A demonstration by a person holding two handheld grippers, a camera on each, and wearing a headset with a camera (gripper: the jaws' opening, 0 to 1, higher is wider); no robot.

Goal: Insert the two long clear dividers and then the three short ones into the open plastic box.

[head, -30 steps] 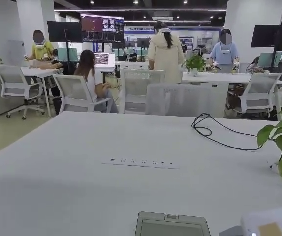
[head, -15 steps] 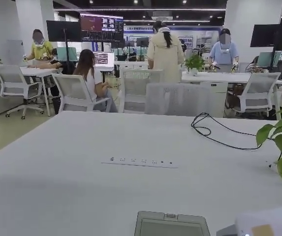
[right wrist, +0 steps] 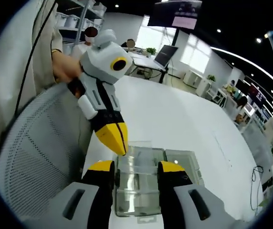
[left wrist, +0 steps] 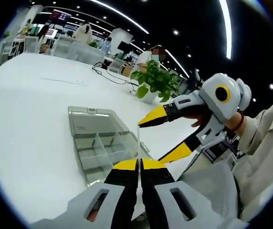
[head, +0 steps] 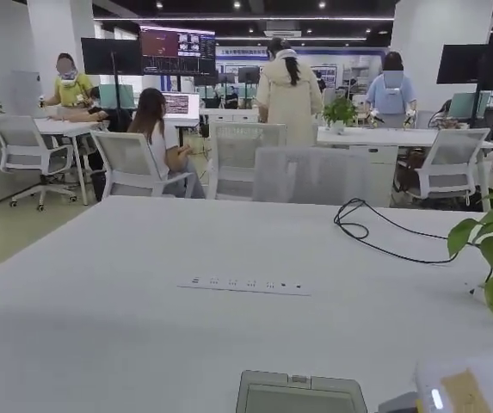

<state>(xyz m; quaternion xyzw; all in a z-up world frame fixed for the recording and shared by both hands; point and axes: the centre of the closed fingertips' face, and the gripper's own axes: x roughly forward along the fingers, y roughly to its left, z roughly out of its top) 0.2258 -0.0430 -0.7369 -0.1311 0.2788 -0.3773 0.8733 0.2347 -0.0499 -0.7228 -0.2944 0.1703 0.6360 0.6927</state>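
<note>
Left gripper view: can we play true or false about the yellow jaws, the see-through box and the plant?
1. The left gripper's yellow-tipped jaws are pressed together. True.
2. The right gripper's yellow-tipped jaws are pressed together too. False: they stand wide apart.
3. The clear plastic box lies open on the white table. True.
4. The leafy green plant sits inside the box. False: it stands on the table, beyond the box.
5. The box is split into compartments. True.
</note>
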